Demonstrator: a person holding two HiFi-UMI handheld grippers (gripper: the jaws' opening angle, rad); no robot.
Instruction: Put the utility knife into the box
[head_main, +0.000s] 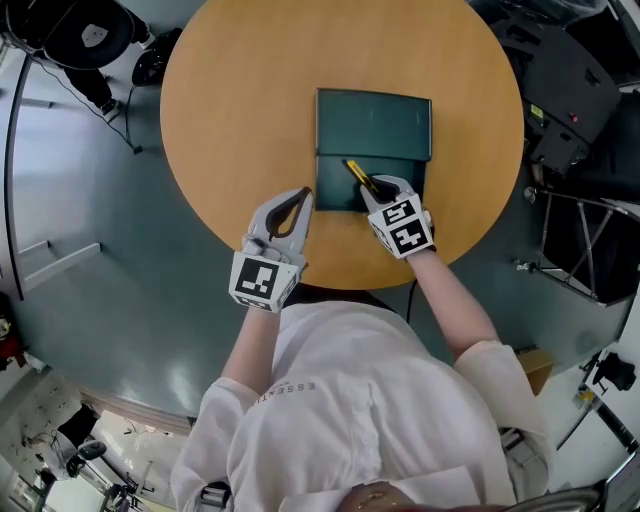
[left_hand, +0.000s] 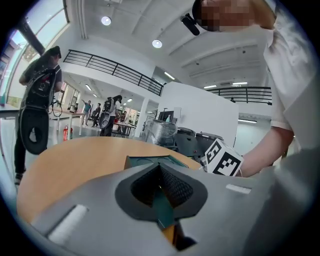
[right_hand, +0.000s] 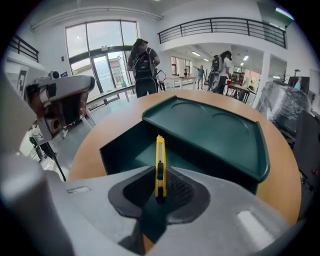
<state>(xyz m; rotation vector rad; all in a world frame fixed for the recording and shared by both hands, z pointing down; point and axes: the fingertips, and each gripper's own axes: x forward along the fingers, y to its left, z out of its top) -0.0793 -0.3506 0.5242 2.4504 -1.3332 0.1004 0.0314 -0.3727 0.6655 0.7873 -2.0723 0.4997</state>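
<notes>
Hovering over the open green box (right_hand: 125, 145) on the round table (head_main: 240, 100), my right claw (head_main: 374, 188) grips the yellow knife (right_hand: 160, 162) by its rear end, with the pads closed on its two flat sides. The knife stands on edge between the jaws and points straight ahead of the claw. Its front half juts past the fingertips, above the tray (head_main: 335, 185) and close to the tray's near wall. In the head view the knife slants toward the far left, over the tray's middle. I cannot tell whether it touches the tray floor. The lid (head_main: 373, 122) lies folded back flat beyond the tray. My left claw (head_main: 303, 195) sits at the tray's near left corner, its jaws drawn together on a green sliver of the box wall. Beyond the table, a person (right_hand: 144, 65) with a backpack stands in a bright hall.
</notes>
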